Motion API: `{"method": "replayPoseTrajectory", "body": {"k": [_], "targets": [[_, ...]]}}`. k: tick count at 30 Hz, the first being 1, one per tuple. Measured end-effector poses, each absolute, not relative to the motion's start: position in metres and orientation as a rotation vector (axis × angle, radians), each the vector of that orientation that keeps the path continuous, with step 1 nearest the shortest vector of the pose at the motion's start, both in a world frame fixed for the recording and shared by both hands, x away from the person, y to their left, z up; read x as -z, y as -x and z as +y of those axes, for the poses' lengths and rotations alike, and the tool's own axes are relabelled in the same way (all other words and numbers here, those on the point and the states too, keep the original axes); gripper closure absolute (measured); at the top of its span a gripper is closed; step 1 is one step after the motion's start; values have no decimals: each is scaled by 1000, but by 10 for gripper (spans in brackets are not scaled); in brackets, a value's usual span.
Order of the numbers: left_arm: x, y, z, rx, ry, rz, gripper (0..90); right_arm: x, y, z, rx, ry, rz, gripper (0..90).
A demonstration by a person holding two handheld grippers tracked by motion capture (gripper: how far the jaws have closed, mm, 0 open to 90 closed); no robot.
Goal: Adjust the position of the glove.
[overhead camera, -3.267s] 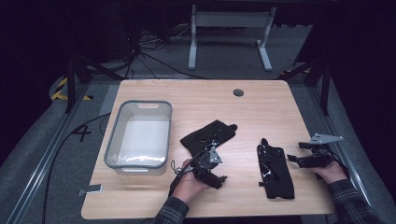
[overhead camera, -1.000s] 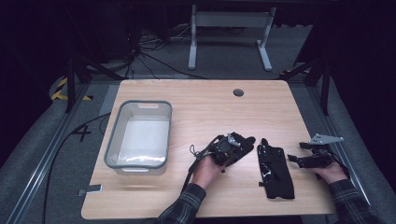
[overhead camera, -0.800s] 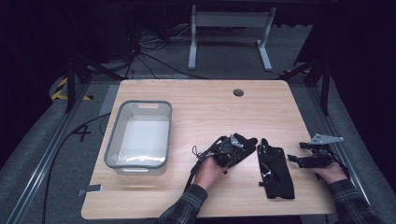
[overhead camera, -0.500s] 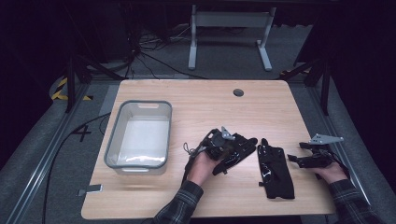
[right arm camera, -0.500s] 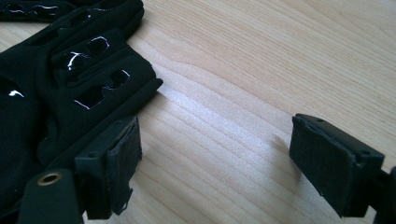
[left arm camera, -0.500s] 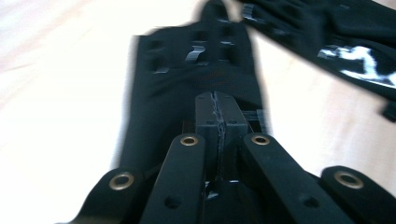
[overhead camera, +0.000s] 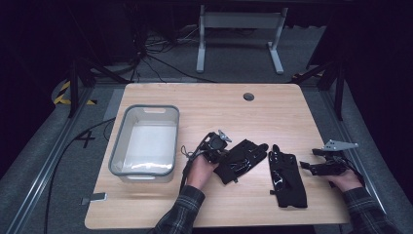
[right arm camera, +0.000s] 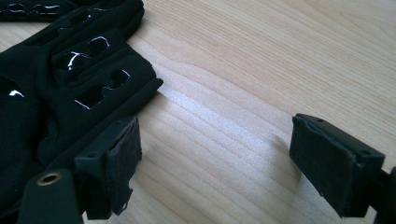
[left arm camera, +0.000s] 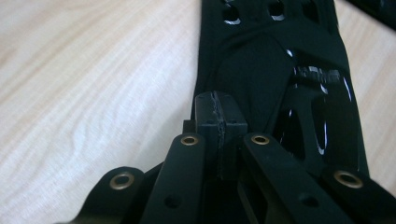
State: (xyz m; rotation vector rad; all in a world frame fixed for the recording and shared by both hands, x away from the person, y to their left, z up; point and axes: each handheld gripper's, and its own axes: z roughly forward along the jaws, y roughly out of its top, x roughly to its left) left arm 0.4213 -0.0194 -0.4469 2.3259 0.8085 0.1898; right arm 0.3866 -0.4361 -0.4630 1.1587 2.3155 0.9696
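Observation:
A black glove (overhead camera: 243, 158) lies flat near the middle of the wooden table (overhead camera: 204, 107). My left gripper (overhead camera: 224, 154) is shut on its near edge. In the left gripper view the pads (left arm camera: 217, 109) press together on the fabric, and the glove (left arm camera: 266, 65) stretches away beyond them. A second black glove (overhead camera: 287, 178) lies just to the right, its fingers pointing away from me. My right gripper (overhead camera: 304, 165) rests low at that glove's right side. Its jaws stand open (right arm camera: 215, 158) over bare wood, with the second glove (right arm camera: 56, 79) beside the left pad.
A clear plastic bin (overhead camera: 119, 146) stands at the left of the table. A round cable hole (overhead camera: 249, 96) sits near the far edge. Beyond the table a metal stand (overhead camera: 238, 29) and cables lie on the dark floor.
My left gripper carried its glove right, up beside the second glove, and in the last second has drawn it a little back to the left. The right gripper has stayed still.

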Motion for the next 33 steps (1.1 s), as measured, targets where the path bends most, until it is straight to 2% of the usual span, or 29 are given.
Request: {"method": "replayPoseTrajectory", "body": {"k": [19,29,30,33], "targets": [[449,-367,-29,-74,-2383,653,896,463,-387,-436,-969,-1159,2316,172],[450,-353,-38,-28,-2394,602,896,463,-387,-435,-966,-1162,2317,171],[450,-354,-37,-30,-2387,607,895,462,-387,-435,-963,-1159,2321,190],[448,-355,-34,-31,-2378,624,891,456,-386,-432,-988,-1148,2344,326]]}}
